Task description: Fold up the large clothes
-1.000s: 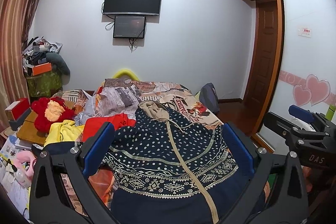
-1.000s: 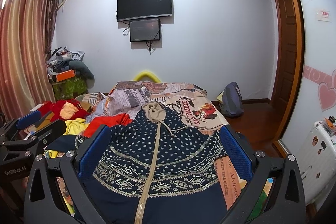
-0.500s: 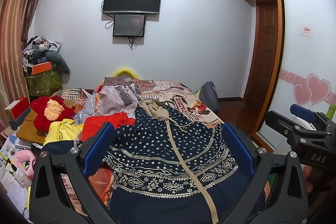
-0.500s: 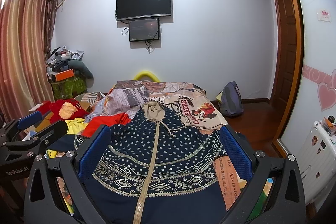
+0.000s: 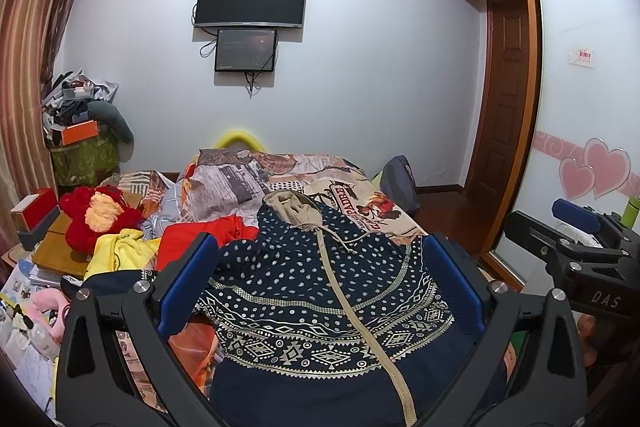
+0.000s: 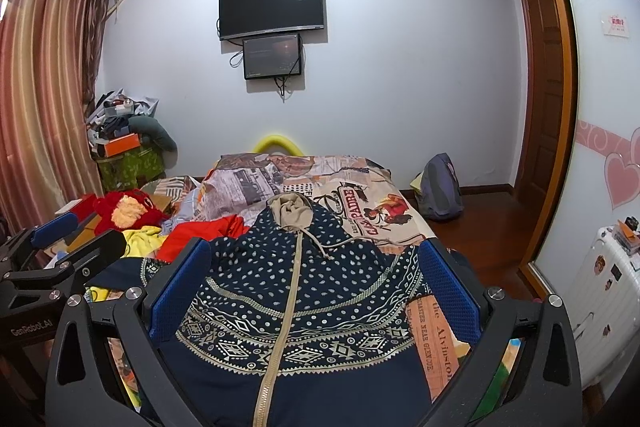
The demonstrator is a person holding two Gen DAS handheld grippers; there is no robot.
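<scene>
A navy zip hoodie (image 5: 316, 291) with white dots, a patterned band and a beige hood lies spread face up on the bed, hood pointing away; it also shows in the right wrist view (image 6: 296, 291). My left gripper (image 5: 320, 283) is open and empty, held above the hoodie's near part. My right gripper (image 6: 312, 283) is open and empty, also above it. In the left wrist view the right gripper (image 5: 576, 243) shows at the right edge. In the right wrist view the left gripper (image 6: 64, 251) shows at the left edge.
The printed bedspread (image 6: 360, 203) covers the bed. Red (image 5: 208, 239) and yellow (image 5: 120, 251) clothes and a red plush toy (image 5: 100, 215) lie left of the hoodie. A backpack (image 6: 440, 191) sits on the floor at right, next to a wardrobe door (image 5: 576, 107). A white suitcase (image 6: 600, 291) stands at right.
Both views have drifted slightly. The hoodie has not moved and both grippers stay open.
</scene>
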